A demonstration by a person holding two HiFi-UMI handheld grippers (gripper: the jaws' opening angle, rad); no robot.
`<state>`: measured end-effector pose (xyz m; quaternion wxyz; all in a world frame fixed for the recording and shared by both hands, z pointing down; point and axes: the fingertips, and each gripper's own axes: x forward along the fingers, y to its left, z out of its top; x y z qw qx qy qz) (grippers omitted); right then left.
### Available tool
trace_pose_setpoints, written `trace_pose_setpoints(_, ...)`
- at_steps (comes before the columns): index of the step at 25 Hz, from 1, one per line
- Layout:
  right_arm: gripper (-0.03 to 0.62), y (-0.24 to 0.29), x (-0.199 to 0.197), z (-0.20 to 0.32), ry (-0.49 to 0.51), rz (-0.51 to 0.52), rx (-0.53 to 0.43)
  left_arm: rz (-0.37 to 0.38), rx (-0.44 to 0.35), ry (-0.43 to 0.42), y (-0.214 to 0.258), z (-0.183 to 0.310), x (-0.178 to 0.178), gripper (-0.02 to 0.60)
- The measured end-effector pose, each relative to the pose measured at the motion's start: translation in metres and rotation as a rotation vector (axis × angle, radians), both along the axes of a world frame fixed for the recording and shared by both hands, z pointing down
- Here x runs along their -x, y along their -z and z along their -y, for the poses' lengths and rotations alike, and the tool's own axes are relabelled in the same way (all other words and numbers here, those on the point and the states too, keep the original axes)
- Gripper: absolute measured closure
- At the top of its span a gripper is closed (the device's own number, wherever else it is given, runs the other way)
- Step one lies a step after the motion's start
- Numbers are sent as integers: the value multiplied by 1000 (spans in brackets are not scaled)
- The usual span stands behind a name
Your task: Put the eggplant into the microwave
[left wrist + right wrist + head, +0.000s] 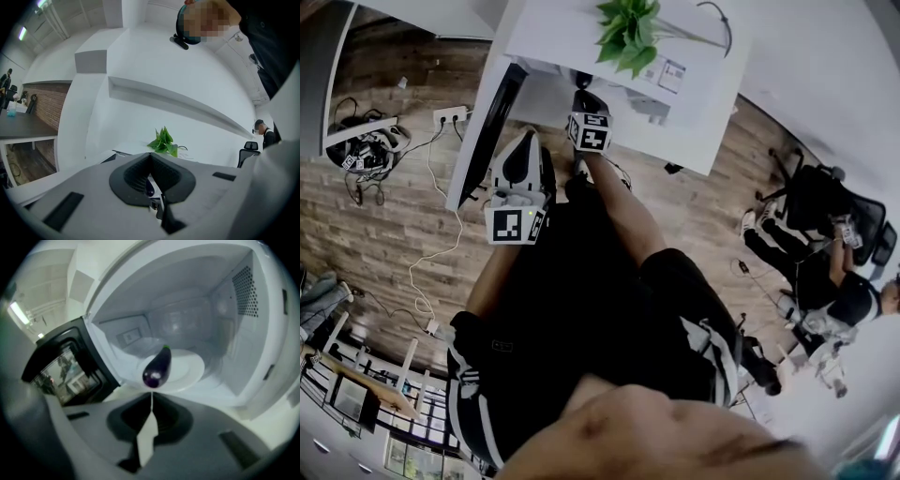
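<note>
In the right gripper view a dark purple eggplant (157, 367) lies on the white round plate (192, 365) inside the open microwave (243, 333). My right gripper (151, 393) is shut just in front of the eggplant's near end, with nothing between its jaws. The head view shows the right gripper (586, 117) at the microwave's opening, beside the black door (486, 127) swung open. My left gripper (517, 192) hangs lower and left of it. In the left gripper view, that gripper (150, 157) is shut and empty, pointing up at a white wall.
A green potted plant (628, 33) stands on the white table (694, 103) behind the microwave. Cables and a power strip (450, 115) lie on the wooden floor at left. Another person sits on a black chair (825, 202) at right.
</note>
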<state>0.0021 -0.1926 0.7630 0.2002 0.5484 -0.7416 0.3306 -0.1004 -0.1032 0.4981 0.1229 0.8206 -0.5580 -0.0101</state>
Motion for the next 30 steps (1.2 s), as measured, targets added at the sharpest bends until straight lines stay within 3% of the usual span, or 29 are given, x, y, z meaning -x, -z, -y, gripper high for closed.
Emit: trace_pose_setpoints(30,560,4,-3,34,-26,6,-11,2,23,-1,-6,20,11,549)
